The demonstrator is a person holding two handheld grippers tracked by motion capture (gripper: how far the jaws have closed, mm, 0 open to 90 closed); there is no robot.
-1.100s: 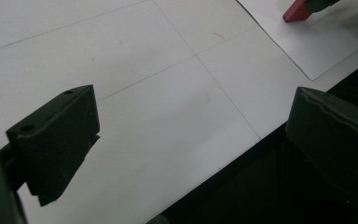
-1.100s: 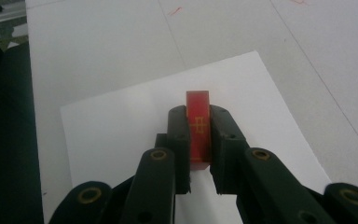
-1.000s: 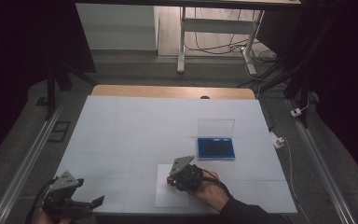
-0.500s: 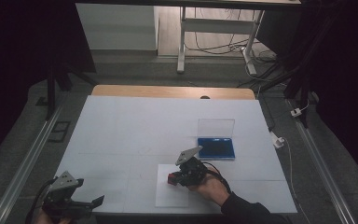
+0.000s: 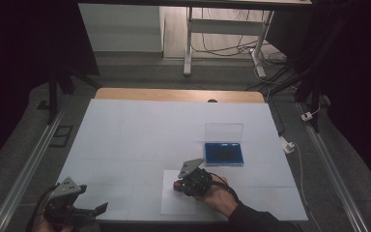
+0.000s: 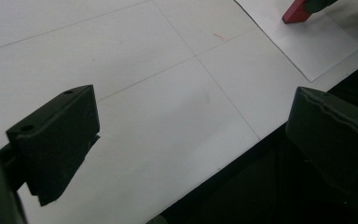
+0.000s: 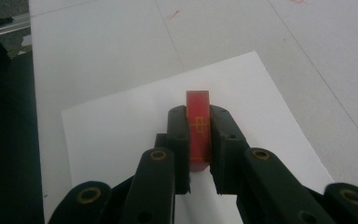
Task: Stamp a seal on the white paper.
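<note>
White tabletop (image 5: pixel 125 130), dim room: a red block (image 7: pixel 198 128) clamped above a sheet of paper (image 7: pixel 121 135).

Near the front edge, the right gripper (image 5: pixel 186 182) has its jaws closed tight on the block's sides, over the sheet. At the table's near left corner, the left gripper (image 5: pixel 84 212) stands wide open, holding nothing. A blue case (image 5: pixel 223 152) lies beyond, lid raised.

High view looks forward and down over the whole table (image 5: pixel 125 130). Left gripper view skims its near edge, close. Right gripper view sits closer still — shared ground is the white paper sheet (image 7: pixel 121 135) and red block (image 6: pixel 297 13).
</note>
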